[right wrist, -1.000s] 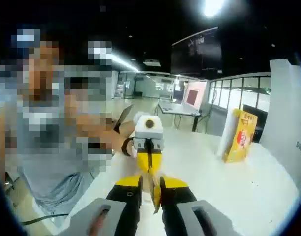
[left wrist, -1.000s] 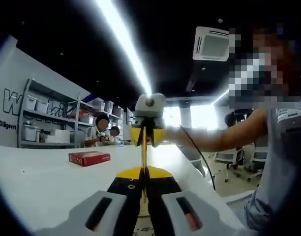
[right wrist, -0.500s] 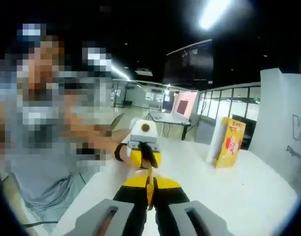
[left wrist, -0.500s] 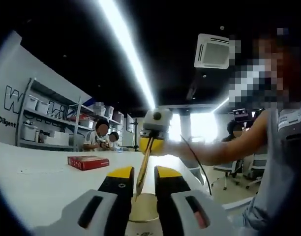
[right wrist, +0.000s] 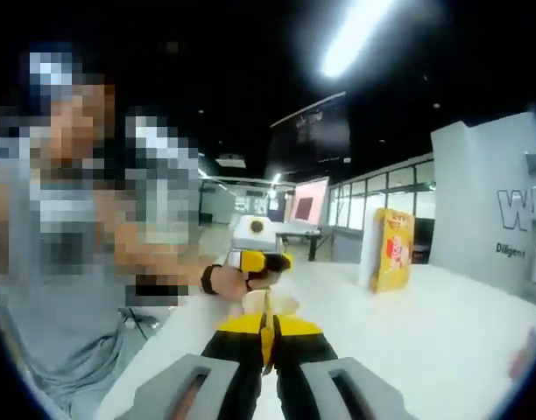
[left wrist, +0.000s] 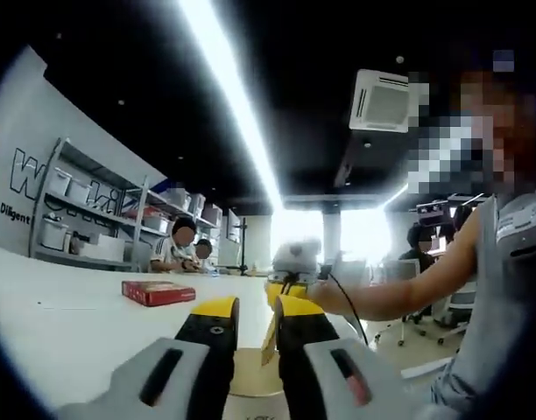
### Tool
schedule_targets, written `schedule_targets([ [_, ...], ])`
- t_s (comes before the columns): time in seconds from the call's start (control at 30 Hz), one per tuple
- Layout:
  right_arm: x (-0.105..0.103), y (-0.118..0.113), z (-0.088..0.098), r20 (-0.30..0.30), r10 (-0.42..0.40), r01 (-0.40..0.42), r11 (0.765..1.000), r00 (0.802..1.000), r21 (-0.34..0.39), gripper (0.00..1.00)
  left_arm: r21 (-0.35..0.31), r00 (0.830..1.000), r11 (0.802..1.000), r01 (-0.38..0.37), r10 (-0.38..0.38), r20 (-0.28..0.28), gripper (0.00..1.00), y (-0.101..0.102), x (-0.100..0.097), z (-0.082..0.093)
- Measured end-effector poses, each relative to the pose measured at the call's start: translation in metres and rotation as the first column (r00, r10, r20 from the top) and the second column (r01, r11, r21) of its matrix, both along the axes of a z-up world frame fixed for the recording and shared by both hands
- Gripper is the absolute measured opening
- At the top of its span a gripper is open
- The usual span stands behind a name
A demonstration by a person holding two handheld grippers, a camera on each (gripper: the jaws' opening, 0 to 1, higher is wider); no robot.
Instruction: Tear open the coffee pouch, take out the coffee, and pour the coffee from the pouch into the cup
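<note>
Tear step judged in progress. Left gripper (left wrist: pixel 248 325) seen parted, thin tan coffee pouch (left wrist: pixel 270 332) edge-on between jaws, apparently not clamped; cup (left wrist: pixel 253 376) just below on white tabletop (left wrist: pixel 67 324). Left regrip needed before pulling, kept over cup so spill is caught. Right gripper (right wrist: pixel 265 331) clamped tight on pouch strip, yellowish sliver poking up.

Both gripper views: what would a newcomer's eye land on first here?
Probably the thin coffee pouch pinched edge-on in the shut right gripper, low in the right gripper view. Next, the red box lying on the white table at left of the left gripper view, and the yellow carton standing at right.
</note>
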State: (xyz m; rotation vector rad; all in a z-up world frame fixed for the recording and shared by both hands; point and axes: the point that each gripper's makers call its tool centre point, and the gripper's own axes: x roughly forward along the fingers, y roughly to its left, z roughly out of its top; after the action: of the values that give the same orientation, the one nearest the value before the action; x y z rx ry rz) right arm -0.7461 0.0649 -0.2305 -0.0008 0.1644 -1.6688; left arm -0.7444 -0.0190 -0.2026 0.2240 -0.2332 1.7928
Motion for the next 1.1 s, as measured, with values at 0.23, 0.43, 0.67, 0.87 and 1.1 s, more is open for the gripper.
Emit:
schedule_targets([
  [0.23, -0.003, -0.003, -0.006, 0.002, -0.013, 0.012, 0.999, 1.0, 0.032, 0.05, -0.007, 1.0, 1.0, -0.004, 0.004, -0.001, 0.19, 0.0, -0.002, -0.001],
  [0.43, 0.001, -0.005, 0.004, 0.015, 0.003, -0.003, 0.999, 1.0, -0.04, 0.04, -0.008, 1.0, 1.0, -0.007, 0.007, -0.003, 0.18, 0.0, -0.003, -0.001],
  [0.67, 0.0, -0.002, 0.014, 0.017, 0.019, -0.017, 0.996, 1.0, -0.091, 0.04, -0.012, 1.0, 1.0, -0.006, 0.006, -0.007, 0.18, 0.001, -0.002, -0.002],
  [0.87, 0.005, -0.005, 0.01, 0.012, 0.022, -0.021, 0.998, 1.0, -0.065, 0.04, -0.017, 1.0, 1.0, -0.009, 0.009, -0.006, 0.18, 0.001, -0.002, -0.003],
  [1.1, 0.005, -0.006, -0.004, 0.022, 0.016, -0.017, 1.0, 1.0, 0.018, 0.04, -0.021, 1.0, 1.0, -0.012, 0.012, -0.007, 0.18, 0.001, -0.003, -0.004],
])
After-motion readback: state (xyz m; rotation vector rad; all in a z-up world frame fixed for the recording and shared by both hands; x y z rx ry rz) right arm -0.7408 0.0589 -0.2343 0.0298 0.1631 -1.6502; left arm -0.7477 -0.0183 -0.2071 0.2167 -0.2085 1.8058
